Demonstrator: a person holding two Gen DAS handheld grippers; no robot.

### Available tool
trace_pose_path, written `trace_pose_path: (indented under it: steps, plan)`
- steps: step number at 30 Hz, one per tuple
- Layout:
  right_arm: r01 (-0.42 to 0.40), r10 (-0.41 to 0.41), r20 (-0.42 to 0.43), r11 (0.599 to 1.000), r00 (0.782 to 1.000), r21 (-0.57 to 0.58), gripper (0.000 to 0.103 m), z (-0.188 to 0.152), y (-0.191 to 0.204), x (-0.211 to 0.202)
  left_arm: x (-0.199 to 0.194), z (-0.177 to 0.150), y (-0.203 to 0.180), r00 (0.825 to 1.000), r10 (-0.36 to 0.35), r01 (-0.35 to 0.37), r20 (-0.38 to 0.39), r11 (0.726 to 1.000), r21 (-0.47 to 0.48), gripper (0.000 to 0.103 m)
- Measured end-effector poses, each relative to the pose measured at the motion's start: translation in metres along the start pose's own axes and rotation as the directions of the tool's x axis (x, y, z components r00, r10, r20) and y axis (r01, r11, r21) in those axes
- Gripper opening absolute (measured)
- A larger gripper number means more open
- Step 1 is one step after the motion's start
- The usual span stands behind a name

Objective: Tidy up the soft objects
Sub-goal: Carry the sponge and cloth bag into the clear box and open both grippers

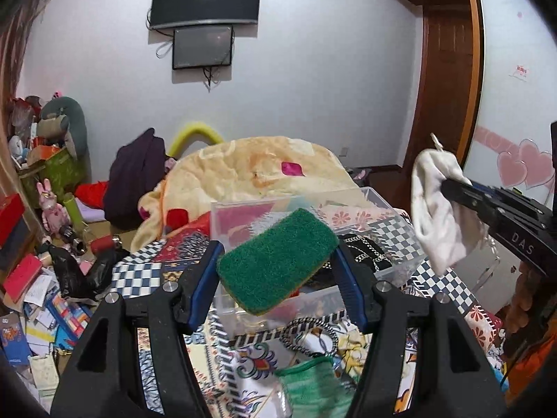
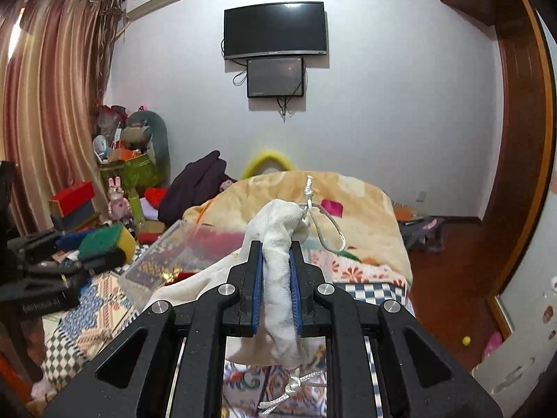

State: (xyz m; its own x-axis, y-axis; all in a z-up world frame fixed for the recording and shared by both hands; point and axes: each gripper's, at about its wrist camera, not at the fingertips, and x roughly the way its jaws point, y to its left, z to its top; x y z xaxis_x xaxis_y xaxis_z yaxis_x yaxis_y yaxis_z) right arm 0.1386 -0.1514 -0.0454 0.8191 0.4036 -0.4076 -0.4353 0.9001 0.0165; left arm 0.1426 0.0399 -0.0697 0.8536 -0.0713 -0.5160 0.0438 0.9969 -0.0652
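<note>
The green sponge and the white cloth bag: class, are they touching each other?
Apart. The left wrist view shows the green sponge clamped in the left gripper, with open background between it and the white cloth bag held by the right gripper.

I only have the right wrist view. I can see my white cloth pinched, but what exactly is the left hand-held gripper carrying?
Observer: The left hand-held gripper grips a sponge, green scouring side up.
Operator: Is anything in the clear box yet?
Observer: The clear box already holds dark, patterned fabric.
Operator: Anything loose below the left one?
Observer: A green mesh cloth lies on the patterned bedspread beneath it.
</note>
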Motion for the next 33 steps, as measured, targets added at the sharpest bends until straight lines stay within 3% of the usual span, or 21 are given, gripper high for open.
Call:
trace_pose_path:
  steps: [14, 23, 28, 33]
  plan:
    - [0.034, -0.033, -0.068, 0.999, 0.997, 0.013, 0.013, -0.006, 0.003, 0.046, 0.075, 0.002, -0.007, 0.990, 0.001, -0.001, -0.142, 1.000, 0.001, 0.062]
    - [0.018, -0.019, -0.182, 1.000, 0.983, -0.007, 0.013, -0.018, 0.005, 0.072, 0.096, -0.001, -0.011, 0.979, 0.046, -0.038, -0.197, 0.998, 0.043, 0.062]
    - [0.015, -0.019, -0.203, 1.000, 0.979, -0.021, 0.014, -0.022, 0.005, 0.070, 0.100, -0.005, -0.014, 0.976, 0.055, -0.044, -0.211, 0.998, 0.055, 0.064]
    - [-0.007, -0.002, -0.211, 0.999, 0.977, -0.044, 0.026, -0.021, 0.009, 0.063, 0.095, -0.006, -0.015, 0.977, 0.049, -0.039, -0.208, 0.998, 0.054, 0.073]
